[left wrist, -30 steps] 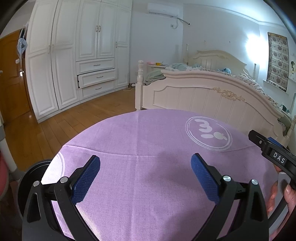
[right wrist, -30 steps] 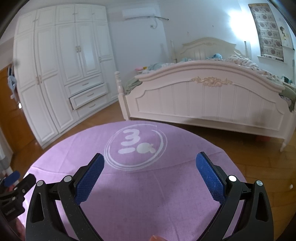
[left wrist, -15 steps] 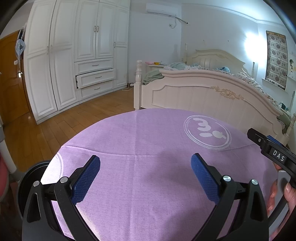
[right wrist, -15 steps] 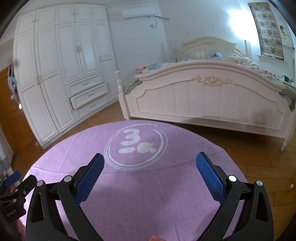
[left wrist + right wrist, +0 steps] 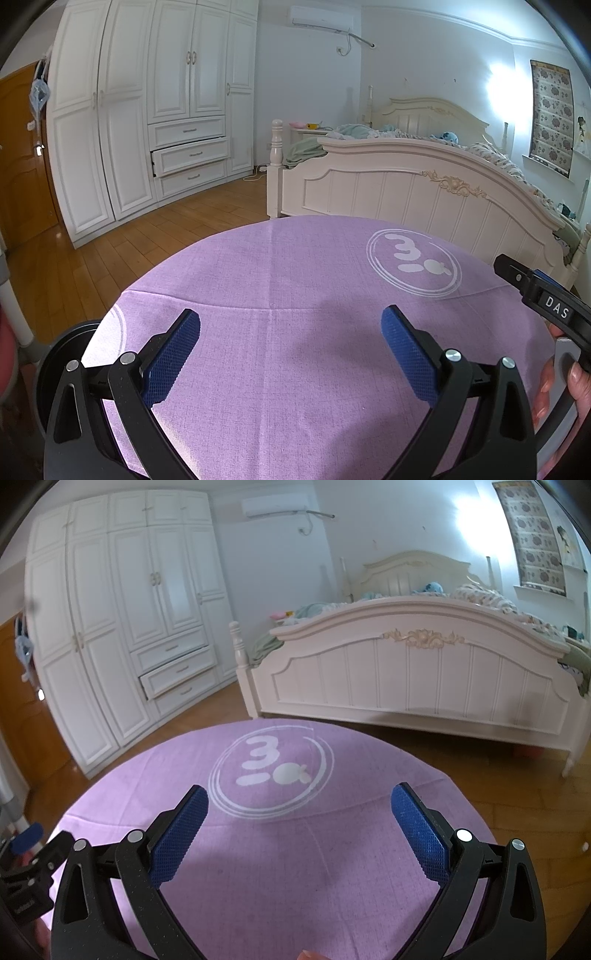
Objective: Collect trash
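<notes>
**Both grippers ready, no trash in sight**

You hold the left gripper (image 5: pixel 290 334) and the right gripper (image 5: pixel 299 810) low over the purple tablecloth (image 5: pixel 295 280), each with its jaws spread wide and nothing between the blue pads (image 5: pixel 183 829). That suits a start: both are free to take whichever piece comes first. The white round logo (image 5: pixel 271 771) lies just ahead of your right gripper. No trash shows on the cloth or the wooden floor (image 5: pixel 110 251) beside it; you likely need to look elsewhere.
</notes>
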Action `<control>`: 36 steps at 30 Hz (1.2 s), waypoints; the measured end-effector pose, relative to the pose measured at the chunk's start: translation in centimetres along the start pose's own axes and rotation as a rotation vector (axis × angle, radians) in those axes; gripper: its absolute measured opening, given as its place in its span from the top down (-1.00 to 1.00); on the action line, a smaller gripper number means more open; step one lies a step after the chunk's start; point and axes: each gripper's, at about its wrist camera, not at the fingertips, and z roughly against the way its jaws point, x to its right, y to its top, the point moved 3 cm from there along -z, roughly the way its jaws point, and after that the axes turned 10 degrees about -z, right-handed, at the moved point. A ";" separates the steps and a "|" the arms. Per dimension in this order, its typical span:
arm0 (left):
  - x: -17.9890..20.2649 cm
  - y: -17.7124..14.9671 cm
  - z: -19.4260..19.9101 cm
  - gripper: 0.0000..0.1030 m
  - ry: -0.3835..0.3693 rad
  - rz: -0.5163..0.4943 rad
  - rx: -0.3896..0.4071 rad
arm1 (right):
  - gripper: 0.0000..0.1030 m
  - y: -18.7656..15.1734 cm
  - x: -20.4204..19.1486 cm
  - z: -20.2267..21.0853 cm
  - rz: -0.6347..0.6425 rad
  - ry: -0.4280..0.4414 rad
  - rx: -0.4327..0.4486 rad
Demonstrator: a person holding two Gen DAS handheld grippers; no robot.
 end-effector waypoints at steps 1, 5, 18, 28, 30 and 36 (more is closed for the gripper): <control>0.0 0.0 0.0 -0.89 0.001 0.000 0.000 | -0.90 0.0 0.0 0.0 0.000 0.000 0.000; 0.0 0.0 0.0 -0.89 0.004 -0.004 0.000 | -0.90 0.0 0.0 0.0 -0.001 0.000 0.000; -0.3 -0.1 0.0 -0.89 0.008 -0.008 -0.002 | -0.90 -0.4 -0.5 0.0 -0.013 0.000 -0.002; -0.2 -0.1 -0.2 -0.89 0.012 -0.014 -0.005 | -0.90 -0.6 -0.5 0.1 -0.018 -0.001 -0.002; -0.2 -0.1 -0.2 -0.89 0.012 -0.015 -0.006 | -0.90 -0.6 -0.5 0.1 -0.019 0.000 -0.003; -0.1 -0.2 -0.3 -0.89 0.016 -0.017 -0.010 | -0.90 -0.7 -0.4 0.2 -0.027 0.003 -0.005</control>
